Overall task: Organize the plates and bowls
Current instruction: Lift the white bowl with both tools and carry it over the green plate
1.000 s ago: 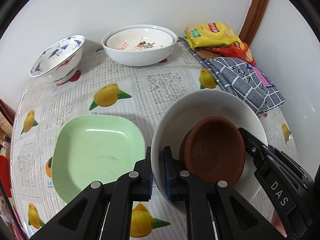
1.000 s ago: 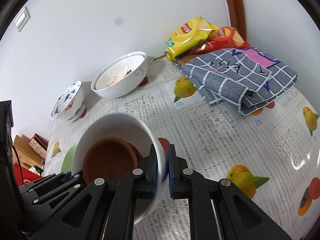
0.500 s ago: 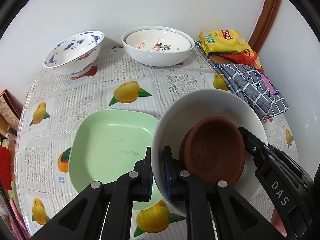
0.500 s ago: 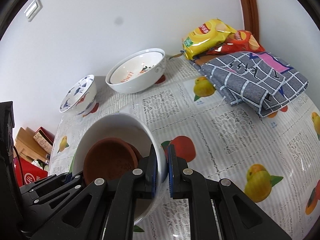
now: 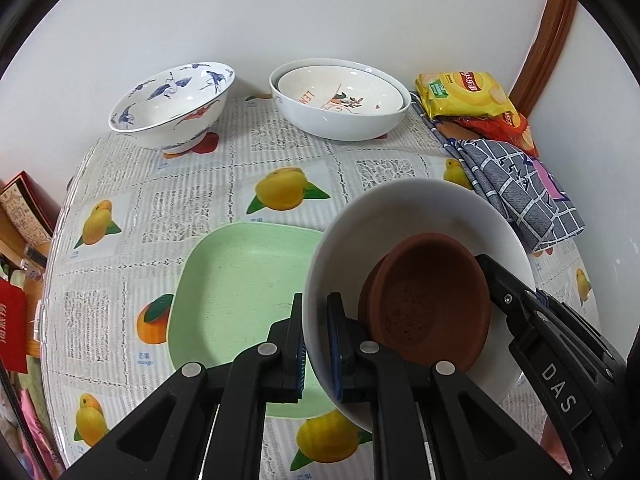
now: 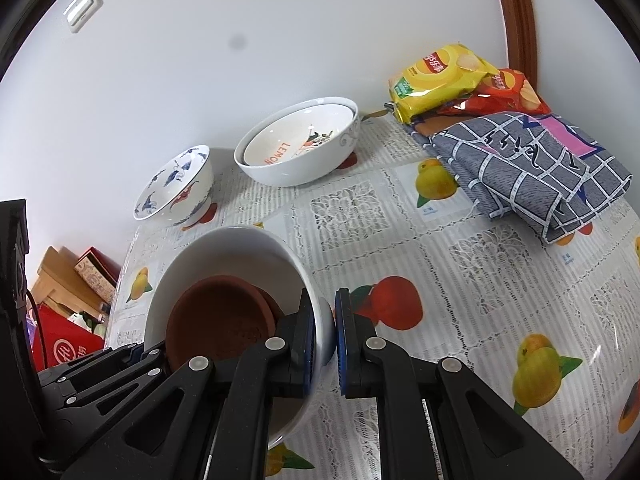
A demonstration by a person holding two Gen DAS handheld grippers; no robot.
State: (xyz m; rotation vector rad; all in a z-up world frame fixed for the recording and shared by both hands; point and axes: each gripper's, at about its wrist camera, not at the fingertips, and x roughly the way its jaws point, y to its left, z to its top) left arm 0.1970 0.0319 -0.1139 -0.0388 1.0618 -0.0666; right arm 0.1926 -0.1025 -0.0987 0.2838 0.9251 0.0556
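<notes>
Both grippers hold one white bowl [image 5: 420, 216] above the table, with two stacked brown saucers [image 5: 432, 304] inside it. My left gripper [image 5: 316, 344] is shut on the bowl's left rim; my right gripper [image 6: 322, 340] is shut on the opposite rim of the white bowl [image 6: 224, 248], where the brown saucers [image 6: 220, 324] also show. A pale green square plate [image 5: 240, 280] lies on the table just left of and partly under the held bowl. At the back stand a blue-patterned bowl [image 5: 172, 108] and two nested white bowls [image 5: 340, 104].
Snack bags [image 5: 464, 96] and a folded grey checked cloth [image 5: 516, 184] lie at the back right by the wall. The fruit-print tablecloth [image 5: 180, 208] covers the table. Boxes [image 5: 20, 216] sit past the table's left edge.
Both grippers have carried the white bowl leftward, so it now overlaps the green plate. The back bowls and snack bags have shifted right in both views.
</notes>
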